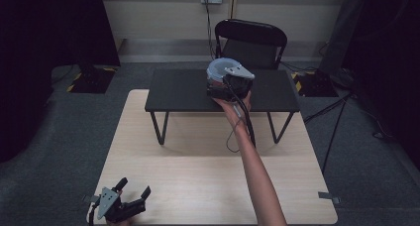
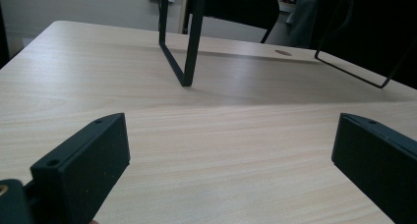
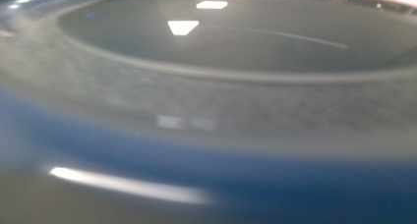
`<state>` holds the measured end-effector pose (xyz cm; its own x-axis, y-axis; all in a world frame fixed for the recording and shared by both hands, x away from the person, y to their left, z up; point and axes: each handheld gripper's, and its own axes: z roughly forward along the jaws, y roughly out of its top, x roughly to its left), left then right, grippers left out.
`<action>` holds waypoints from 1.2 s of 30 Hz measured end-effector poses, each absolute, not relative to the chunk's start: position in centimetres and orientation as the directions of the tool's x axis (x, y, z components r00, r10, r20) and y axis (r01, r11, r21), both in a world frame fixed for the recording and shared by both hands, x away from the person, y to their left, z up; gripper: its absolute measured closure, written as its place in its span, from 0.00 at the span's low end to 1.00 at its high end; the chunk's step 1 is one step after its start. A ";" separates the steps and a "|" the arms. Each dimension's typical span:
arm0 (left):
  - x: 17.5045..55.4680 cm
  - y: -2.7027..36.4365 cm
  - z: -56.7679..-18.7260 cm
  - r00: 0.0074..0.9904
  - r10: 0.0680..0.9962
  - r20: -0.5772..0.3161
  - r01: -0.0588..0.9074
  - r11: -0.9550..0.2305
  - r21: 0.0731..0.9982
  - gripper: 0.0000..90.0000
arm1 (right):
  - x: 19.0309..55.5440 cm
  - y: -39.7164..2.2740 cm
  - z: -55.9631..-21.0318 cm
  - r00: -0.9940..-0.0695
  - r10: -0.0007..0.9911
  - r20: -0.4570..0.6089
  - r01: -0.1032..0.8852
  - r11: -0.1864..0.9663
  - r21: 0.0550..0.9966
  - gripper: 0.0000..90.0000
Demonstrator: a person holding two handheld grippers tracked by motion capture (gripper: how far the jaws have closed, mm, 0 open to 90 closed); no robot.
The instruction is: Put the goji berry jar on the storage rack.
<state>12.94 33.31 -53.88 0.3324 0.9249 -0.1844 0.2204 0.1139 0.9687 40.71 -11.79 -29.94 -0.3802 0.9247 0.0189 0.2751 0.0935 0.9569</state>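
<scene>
Now: round lidded container (image 1: 223, 70) on black shelf (image 1: 178, 92), touching right gripper (image 1: 233, 87) | right jaws' state cannot be told, lid fills its lens | left gripper (image 1: 130, 196) spread empty, well apart, near table (image 1: 198, 181) edge

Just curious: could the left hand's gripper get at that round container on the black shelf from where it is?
Probably not: the left gripper sits at the table's near edge, the container far across on the shelf.
</scene>
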 end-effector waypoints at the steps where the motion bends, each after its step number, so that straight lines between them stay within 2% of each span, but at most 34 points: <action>1: 12.9 33.3 -53.9 0.332 0.925 -0.183 0.221 0.112 0.969 0.00 | 40.7 -11.8 -29.9 -0.381 0.924 0.025 0.279 0.089 0.956 0.00; 18: 12.9 33.3 -53.8 0.333 0.926 -0.179 0.221 0.108 0.969 0.00 | 39.1 -12.4 -30.9 -0.384 0.923 0.020 0.239 0.078 0.968 0.00; 23: 12.9 33.3 -53.9 0.332 0.926 -0.181 0.220 0.110 0.969 0.00 | 37.9 -14.1 -31.7 -0.414 0.910 0.028 0.206 0.064 0.976 0.00; 24: 12.9 33.3 -53.8 0.332 0.926 -0.178 0.221 0.107 0.969 0.00 | 37.4 -14.0 -31.5 -0.404 0.910 0.095 0.250 0.010 0.968 0.00; 25: 12.9 33.3 -53.8 0.332 0.927 -0.176 0.221 0.106 0.970 0.00 | 37.0 -14.5 -31.7 -0.417 0.904 0.099 0.244 0.006 0.970 0.00; 28: 12.9 33.3 -53.8 0.332 0.927 -0.175 0.220 0.104 0.970 0.00 | 36.3 -15.4 -31.9 -0.436 0.896 0.087 0.225 0.015 0.974 0.00; 29: 12.9 33.3 -53.8 0.332 0.927 -0.172 0.220 0.101 0.970 0.00 | 35.7 -16.7 -32.4 -0.464 0.884 0.047 0.180 0.042 0.983 0.00; 36: 12.9 33.2 -53.8 0.332 0.928 -0.168 0.220 0.097 0.971 0.00 | 32.1 -19.9 -33.7 -0.520 0.852 0.063 0.151 0.019 0.988 0.00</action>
<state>12.87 33.15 -53.81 0.3322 0.9281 -0.1683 0.2195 0.0975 0.9707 32.05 -19.90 -33.67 -0.5201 0.8518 0.0631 0.1513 0.0192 0.9883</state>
